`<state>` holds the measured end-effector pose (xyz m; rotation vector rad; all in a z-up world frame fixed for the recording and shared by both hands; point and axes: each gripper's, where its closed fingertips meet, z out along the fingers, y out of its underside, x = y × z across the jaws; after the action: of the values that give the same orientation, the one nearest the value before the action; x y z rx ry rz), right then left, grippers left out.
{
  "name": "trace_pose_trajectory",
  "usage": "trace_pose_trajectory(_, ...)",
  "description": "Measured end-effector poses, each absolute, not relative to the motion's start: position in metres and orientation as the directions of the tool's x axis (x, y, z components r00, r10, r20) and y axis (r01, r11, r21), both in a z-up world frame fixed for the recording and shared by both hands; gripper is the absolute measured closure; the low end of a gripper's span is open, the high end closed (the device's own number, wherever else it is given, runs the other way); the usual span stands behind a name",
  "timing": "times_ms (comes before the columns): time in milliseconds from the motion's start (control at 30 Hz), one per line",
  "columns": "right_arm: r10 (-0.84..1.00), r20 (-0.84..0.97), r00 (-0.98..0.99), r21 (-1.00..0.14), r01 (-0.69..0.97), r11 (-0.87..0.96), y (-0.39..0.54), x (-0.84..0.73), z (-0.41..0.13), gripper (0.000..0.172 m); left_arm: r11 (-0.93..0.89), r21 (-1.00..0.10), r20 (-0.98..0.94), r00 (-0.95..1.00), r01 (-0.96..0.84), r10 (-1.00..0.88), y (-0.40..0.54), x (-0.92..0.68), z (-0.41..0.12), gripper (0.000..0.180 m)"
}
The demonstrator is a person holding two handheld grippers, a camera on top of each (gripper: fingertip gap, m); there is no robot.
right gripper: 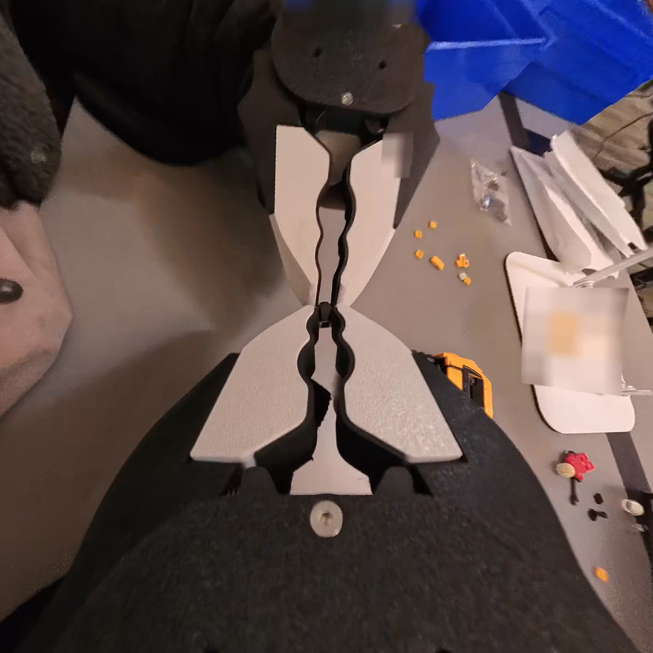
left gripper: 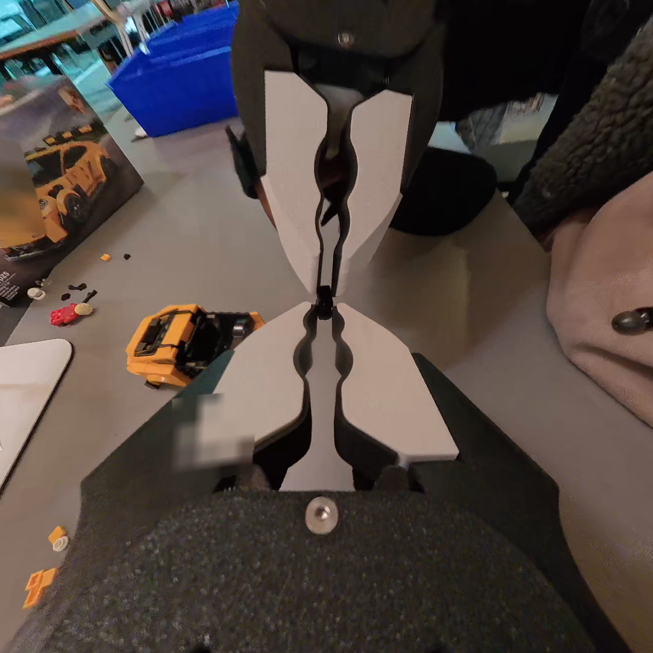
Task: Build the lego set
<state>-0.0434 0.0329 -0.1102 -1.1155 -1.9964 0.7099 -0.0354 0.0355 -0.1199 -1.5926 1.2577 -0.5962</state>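
- Left gripper (left gripper: 324, 311) and right gripper (right gripper: 324, 314) meet tip to tip at frame centre, both clamped on one small black piece (left gripper: 324, 300) (pads pressing).
- Orange car (left gripper: 169, 344) lies lower left, apart.

Lying on the grey table (right gripper: 459, 318) are one partly built orange toy car (left gripper: 169, 346), one red brick piece (left gripper: 63, 313), one printed box (left gripper: 63, 183), two blue bins (left gripper: 183, 81), and six small orange bricks (right gripper: 438, 263) clustering together.
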Motion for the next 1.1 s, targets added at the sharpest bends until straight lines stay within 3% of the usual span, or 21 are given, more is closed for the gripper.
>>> trace_pose_trajectory(200, 0.965, 0.124, -0.230, -0.974, 0.156, 0.163, 0.035, -0.040, -0.062, 0.167, 0.035, -0.978, -0.110, 0.370, -0.204, -0.923, 0.034, -0.036, -0.082, 0.166)
trace_pose_trajectory(300, 0.973, 0.086, -0.212, -0.994, 0.045, 0.098, 0.033, -0.037, -0.048, 0.167, 0.048, -0.992, -0.087, 0.363, -0.114, -0.928, 0.030, -0.033, -0.067, 0.166)
trace_pose_trajectory(500, 0.972, 0.095, -0.213, -0.995, -0.003, 0.097, 0.027, -0.037, -0.047, 0.172, 0.043, -0.996, -0.067, 0.355, -0.076, -0.933, 0.027, -0.034, -0.060, 0.173)
trace_pose_trajectory(700, 0.968, 0.106, -0.227, -0.989, 0.079, 0.127, 0.028, -0.034, -0.058, 0.172, 0.038, -0.986, -0.094, 0.359, -0.160, -0.929, 0.029, -0.034, -0.071, 0.173)
trace_pose_trajectory(833, 0.957, 0.155, -0.246, -0.952, 0.220, 0.211, 0.031, -0.033, -0.073, 0.164, 0.045, -0.963, -0.144, 0.365, -0.266, -0.920, 0.032, -0.033, -0.087, 0.173)
trace_pose_trajectory(1100, 0.875, 0.306, -0.375, -0.740, 0.485, 0.466, 0.031, -0.036, -0.112, 0.162, 0.041, -0.896, -0.204, 0.326, -0.443, -0.923, 0.031, -0.029, -0.119, 0.173)
